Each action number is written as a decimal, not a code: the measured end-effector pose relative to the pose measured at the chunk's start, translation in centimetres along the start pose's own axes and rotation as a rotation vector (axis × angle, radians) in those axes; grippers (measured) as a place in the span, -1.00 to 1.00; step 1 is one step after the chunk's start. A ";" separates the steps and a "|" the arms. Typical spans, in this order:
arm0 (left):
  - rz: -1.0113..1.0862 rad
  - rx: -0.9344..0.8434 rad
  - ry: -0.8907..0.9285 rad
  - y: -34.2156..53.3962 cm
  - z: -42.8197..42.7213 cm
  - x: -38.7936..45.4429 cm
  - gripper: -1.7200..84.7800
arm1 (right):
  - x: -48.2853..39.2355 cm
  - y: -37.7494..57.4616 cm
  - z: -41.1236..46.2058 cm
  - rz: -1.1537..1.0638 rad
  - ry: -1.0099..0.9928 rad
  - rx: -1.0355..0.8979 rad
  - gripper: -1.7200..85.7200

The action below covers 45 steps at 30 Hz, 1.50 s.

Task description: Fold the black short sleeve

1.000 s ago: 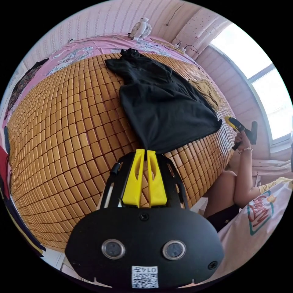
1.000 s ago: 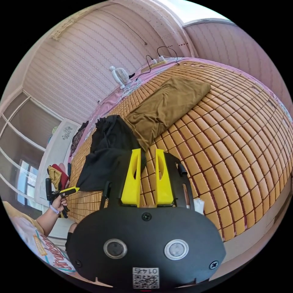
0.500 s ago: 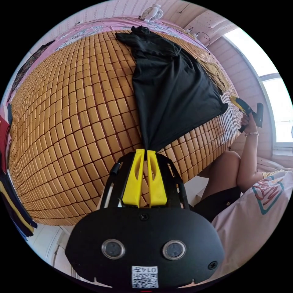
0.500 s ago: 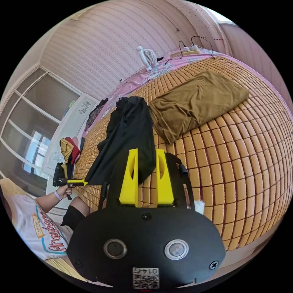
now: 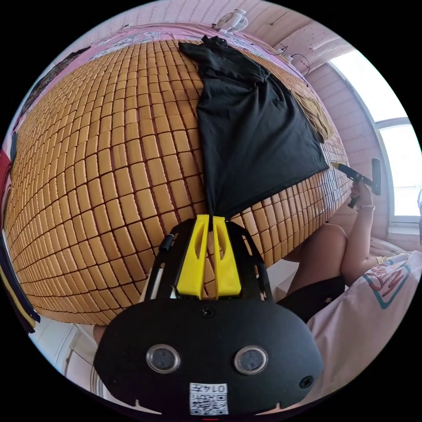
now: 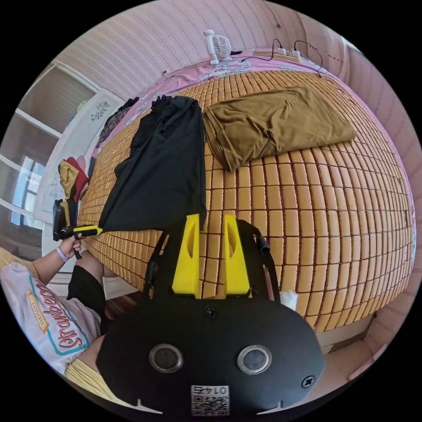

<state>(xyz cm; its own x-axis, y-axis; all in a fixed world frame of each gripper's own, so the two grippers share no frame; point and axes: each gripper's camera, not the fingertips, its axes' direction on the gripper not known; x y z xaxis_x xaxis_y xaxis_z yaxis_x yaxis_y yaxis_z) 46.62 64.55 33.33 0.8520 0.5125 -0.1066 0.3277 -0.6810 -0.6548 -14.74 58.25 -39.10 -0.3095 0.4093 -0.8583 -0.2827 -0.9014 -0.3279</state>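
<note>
- The left tongs (image 5: 209, 216) are sitting pinched together in the left gripper view, their yellow jaws nearly touching and gripping a gathered corner of the black shirt's (image 5: 250, 132) hem.
- From that pinch the black shirt is fanning out away from the tongs across the bed, its collar end lying far off near the pink sheet (image 5: 145, 35).
- In the same view the right tongs (image 5: 340, 166) are reaching the other hem corner, held in the person's hand (image 5: 361, 193); whether that corner is clamped cannot be told from here.
- In the right gripper view the right tongs (image 6: 210, 217) are standing apart with a clear gap between the jaws; the shirt's (image 6: 162, 171) hem corner is lying against the inner side of one jaw, and the other jaw is not touching cloth.
- There the left tongs (image 6: 90, 230) are showing closed on the far hem corner, pulling the hem taut between the two corners.
- The shirt is lying on a bamboo mat (image 6: 307, 211) made of small tan rectangular tiles in rows.
- A folded brown garment (image 6: 277, 121) is lying just beside the shirt, its edge touching the black cloth.
- A small white fan (image 6: 217, 44) is standing on the pink sheet past the mat, with a power strip (image 6: 288, 52) and cables near it.
- A heap of clothes (image 6: 72, 178) is resting at the side by the window.
</note>
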 end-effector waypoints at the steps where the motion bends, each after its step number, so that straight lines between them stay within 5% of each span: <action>1: 0.003 0.007 -0.007 0.6 0.5 -0.1 -0.98 | -0.6 -0.4 0.3 -0.027 -0.025 0.016 -0.76; 7: 0.028 0.038 -0.038 4.2 3.0 -1.1 -0.98 | -4.5 -1.7 4.0 -0.166 0.113 -0.133 -0.80; 18: -0.032 0.129 -0.025 13.1 5.8 -4.6 -0.98 | -5.8 1.3 0.4 -0.221 0.021 0.022 -0.94; 26: 0.013 0.519 0.096 32.0 -4.2 -8.5 -0.98 | -12.0 12.8 -11.5 -0.209 -0.267 0.527 -0.95; 34: 0.135 1.023 0.164 51.8 -15.2 -13.4 -0.98 | -20.6 21.1 -25.2 -0.313 -0.519 0.824 -0.96; 45: 0.497 1.564 0.019 73.6 -34.9 -11.8 -0.98 | -43.6 25.6 -53.2 -0.686 -0.412 1.245 -0.96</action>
<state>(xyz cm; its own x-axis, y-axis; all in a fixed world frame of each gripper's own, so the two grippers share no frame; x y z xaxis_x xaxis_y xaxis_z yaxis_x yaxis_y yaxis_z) 74.96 -9.86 12.52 0.7497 0.4041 -0.5241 -0.6600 0.3982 -0.6371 39.80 9.79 -31.06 0.0335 0.8978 -0.4391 -0.9897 0.0911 0.1106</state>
